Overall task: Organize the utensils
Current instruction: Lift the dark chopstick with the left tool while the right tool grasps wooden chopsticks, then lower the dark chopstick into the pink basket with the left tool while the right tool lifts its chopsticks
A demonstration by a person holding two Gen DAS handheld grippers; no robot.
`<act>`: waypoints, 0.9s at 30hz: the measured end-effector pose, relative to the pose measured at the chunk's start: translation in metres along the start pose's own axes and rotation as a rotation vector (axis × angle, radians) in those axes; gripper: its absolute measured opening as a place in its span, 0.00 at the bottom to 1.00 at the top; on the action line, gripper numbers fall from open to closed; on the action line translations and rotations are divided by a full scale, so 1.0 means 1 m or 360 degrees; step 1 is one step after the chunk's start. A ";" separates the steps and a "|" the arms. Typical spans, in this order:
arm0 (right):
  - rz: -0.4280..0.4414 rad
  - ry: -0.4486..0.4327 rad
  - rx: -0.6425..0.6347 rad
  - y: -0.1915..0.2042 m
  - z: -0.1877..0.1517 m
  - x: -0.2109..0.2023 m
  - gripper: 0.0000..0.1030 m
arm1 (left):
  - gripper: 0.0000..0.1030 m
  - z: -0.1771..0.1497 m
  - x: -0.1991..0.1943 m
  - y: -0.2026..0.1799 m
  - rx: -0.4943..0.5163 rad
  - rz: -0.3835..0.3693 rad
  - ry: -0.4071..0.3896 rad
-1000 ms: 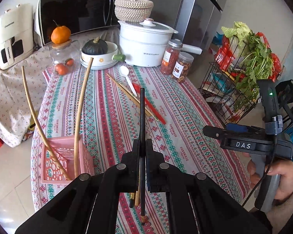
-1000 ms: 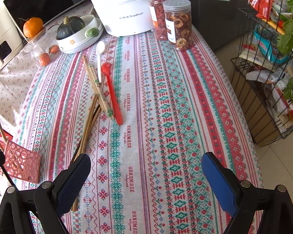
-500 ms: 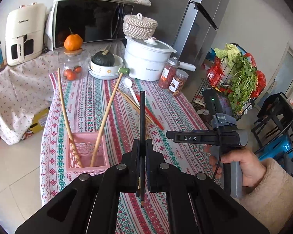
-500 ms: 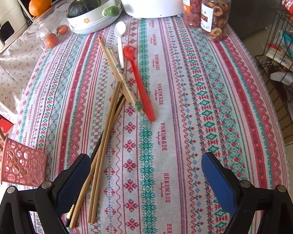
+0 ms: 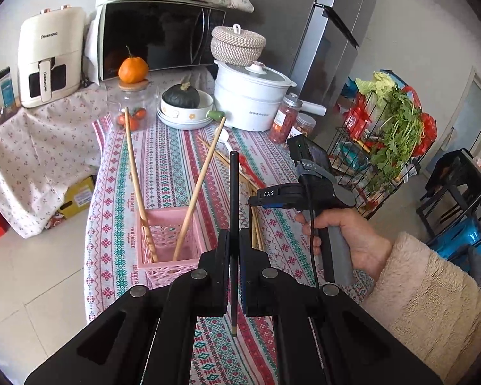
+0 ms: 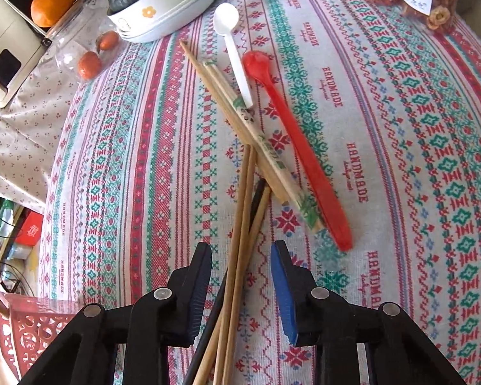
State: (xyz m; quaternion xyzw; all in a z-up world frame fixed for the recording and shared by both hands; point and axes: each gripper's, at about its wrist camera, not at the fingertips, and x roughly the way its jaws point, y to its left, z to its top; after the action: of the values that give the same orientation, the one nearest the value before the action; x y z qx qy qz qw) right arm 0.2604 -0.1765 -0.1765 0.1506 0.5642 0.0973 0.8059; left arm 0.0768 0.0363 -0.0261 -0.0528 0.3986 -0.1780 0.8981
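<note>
"CHANGHONG" on air fryer (image 5: pixel 49 57); "HANDMADE" on tablecloth (image 6: pixel 357 173); "DAS" on right hand-held gripper (image 5: pixel 256 200).

The tablecloth (image 6: pixel 400 128) is soft woven cloth, matt, with stitched-looking stripes; the basket (image 5: pixel 168 247) is pink plastic with little holes, a bit shiny; the two long chopsticks (image 5: pixel 195 189) in it look like bare wood, smooth and dull; the black chopstick (image 5: pixel 233 211) looks smooth and dark, with a slight shine; the chopsticks on the cloth (image 6: pixel 240 224) look like pale wood, matt; the red spoon (image 6: pixel 299 150) is glossy plastic that lets some light through; the white spoon (image 6: pixel 234 48) is smooth plastic; the jar (image 5: pixel 130 109) is clear glass; the fridge (image 5: pixel 330 32) looks like brushed grey metal; the sleeve (image 5: pixel 433 304) is fluffy cloth.
</note>
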 end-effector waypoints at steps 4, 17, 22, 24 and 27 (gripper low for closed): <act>-0.0051 0.0016 -0.0016 0.003 0.000 0.012 0.11 | 0.05 0.000 0.000 0.003 -0.0004 0.0006 0.0004; 0.0042 -0.0187 -0.0014 -0.015 -0.017 -0.054 0.09 | 0.05 0.000 -0.007 0.004 -0.0012 0.0040 -0.0045; 0.0119 -0.0356 -0.0054 -0.012 -0.034 -0.102 0.09 | 0.05 0.001 -0.018 0.000 -0.0012 0.0030 -0.0101; 0.0160 -0.0429 -0.0070 -0.008 -0.042 -0.121 0.09 | 0.05 0.002 -0.025 -0.001 -0.0009 0.0024 -0.0137; 0.0232 -0.0549 -0.0098 -0.001 -0.054 -0.149 0.09 | 0.05 0.004 -0.036 -0.004 -0.0002 0.0022 -0.0198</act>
State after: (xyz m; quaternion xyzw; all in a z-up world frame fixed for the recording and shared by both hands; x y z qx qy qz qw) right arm 0.1583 -0.2186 -0.0631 0.1809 0.4022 0.1453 0.8857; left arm 0.0568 0.0449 0.0027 -0.0616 0.3426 -0.1679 0.9223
